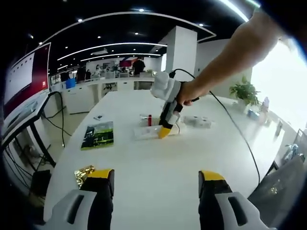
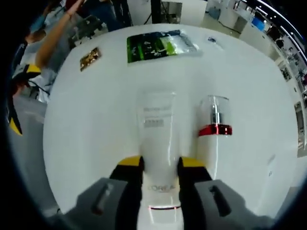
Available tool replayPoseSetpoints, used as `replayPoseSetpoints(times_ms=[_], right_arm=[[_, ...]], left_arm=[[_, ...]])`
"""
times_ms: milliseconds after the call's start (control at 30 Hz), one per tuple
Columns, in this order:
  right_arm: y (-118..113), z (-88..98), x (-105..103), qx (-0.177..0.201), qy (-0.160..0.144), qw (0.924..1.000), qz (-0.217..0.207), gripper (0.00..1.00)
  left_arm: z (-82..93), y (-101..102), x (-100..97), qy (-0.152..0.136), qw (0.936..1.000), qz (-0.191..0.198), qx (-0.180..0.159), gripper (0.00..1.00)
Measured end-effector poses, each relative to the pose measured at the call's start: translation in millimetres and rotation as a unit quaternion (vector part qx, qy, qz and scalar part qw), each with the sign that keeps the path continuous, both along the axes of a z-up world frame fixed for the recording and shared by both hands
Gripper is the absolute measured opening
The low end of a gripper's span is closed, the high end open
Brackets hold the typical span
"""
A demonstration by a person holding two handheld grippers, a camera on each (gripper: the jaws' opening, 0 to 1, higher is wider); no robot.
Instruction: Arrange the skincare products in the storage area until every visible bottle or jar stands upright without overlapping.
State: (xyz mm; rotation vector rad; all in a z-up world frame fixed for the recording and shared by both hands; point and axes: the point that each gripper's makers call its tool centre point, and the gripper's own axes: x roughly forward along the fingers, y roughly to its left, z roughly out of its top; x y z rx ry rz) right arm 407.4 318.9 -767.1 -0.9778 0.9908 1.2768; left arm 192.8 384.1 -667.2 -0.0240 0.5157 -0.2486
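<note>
Left gripper [image 1: 156,184]: black fingers [image 1: 101,194], yellow tips, grey housings with slots
Right gripper [image 2: 160,177]: same black fingers [image 2: 128,184], yellow-capped; white body with black cable [image 1: 230,124] in the left gripper view
Arm [image 1: 230,57]: bare, no sleeve

bare table [image 2: 91,120] left, pump bottle [image 2: 215,122] right — close

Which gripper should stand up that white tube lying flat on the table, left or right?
Right. The right gripper already has its fingers either side of the white tube, beside the red-banded bottle. The left gripper is open, well back from both.
</note>
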Motion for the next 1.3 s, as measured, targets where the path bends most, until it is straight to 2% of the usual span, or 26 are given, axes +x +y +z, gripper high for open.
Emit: replayPoseSetpoints(times_ms=[133,333,600,667,733,800,867,1100,1167,1300], right_arm=[[-0.1,1.5,-2.3,0.011,0.001,0.9999,-0.007,0.25],[7.1,6.9,-20.8,0.033,0.002,0.9993,-0.016,0.23],[7.7,20.2,-34.7,0.079,0.012,0.9948,-0.063,0.21],[9.9,31.0,-41.1,0.105,0.021,0.9898,-0.095,0.21],[9.4,33.2,-44.7,0.121,0.026,0.9863,-0.109,0.21],[4.1,39.0,-53.6,0.135,0.027,0.9829,-0.122,0.2],[-2.4,42.7,-62.3,0.155,0.037,0.9764,-0.146,0.2],[-17.8,51.7,-83.1,0.196,0.051,0.9593,-0.197,0.2],[-22.3,56.3,-91.0,0.211,0.055,0.9524,-0.213,0.19],[-28.8,62.3,-101.1,0.224,0.057,0.9454,-0.229,0.19]], left_arm=[[-0.8,0.7,0.1,0.0,1.0,0.0,0.001,0.73],[-2.1,1.4,-0.3,0.001,1.0,-0.001,0.002,0.73],[-1.8,1.1,-0.7,0.0,1.0,-0.003,0.002,0.73],[-2.0,1.0,-0.8,0.0,1.0,-0.004,0.003,0.73],[-2.4,0.6,-1.0,0.002,1.0,-0.005,0.002,0.73],[-2.3,0.6,-1.1,0.001,1.0,-0.005,0.004,0.73],[-2.1,0.1,-1.4,0.002,1.0,-0.006,0.003,0.73],[-1.0,0.3,-1.4,-0.002,0.9999,-0.008,0.015,0.75],[0.7,-0.6,-1.1,-0.005,0.9999,-0.009,0.013,0.77],[1.1,-1.9,-1.2,-0.002,0.9999,-0.009,0.005,0.78]])
